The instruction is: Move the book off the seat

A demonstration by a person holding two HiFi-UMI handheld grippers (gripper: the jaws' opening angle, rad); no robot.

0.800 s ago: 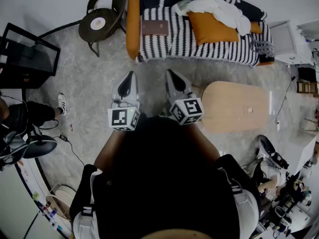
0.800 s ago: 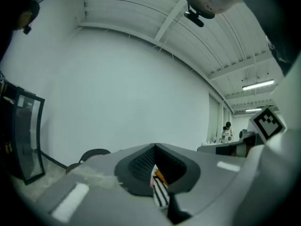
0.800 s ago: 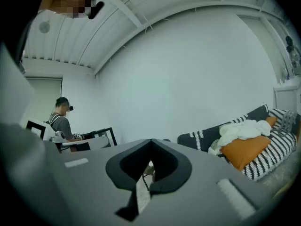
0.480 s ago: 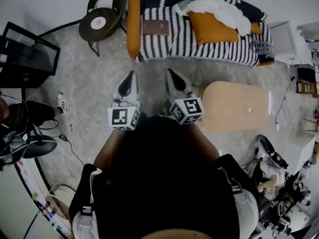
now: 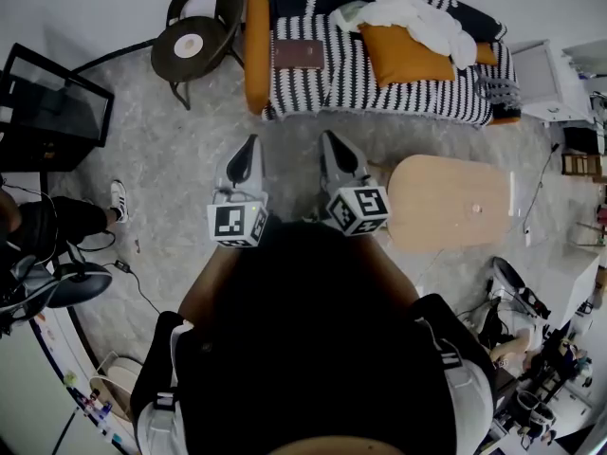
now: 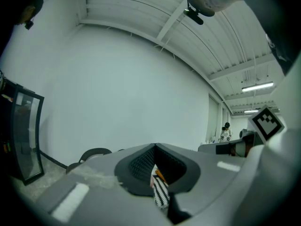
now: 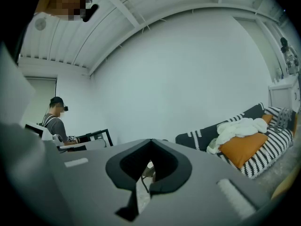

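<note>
A brown book lies flat on the left end of the black-and-white striped sofa seat, at the top of the head view. My left gripper and right gripper are held side by side over the grey floor, well short of the sofa and pointing towards it. Both are shut with nothing between their jaws. In the left gripper view the closed left gripper shows only a sliver of striped fabric. The right gripper sees the sofa at its right; the book is not visible there.
An orange cushion and a white cloth lie on the sofa. A dark round chair stands left of it, and an oval wooden table right of my grippers. A black frame is at the left. A person stands far off.
The head view has shifted a little; both grippers stay shut and side by side, nearly where they were. The book has not moved.
</note>
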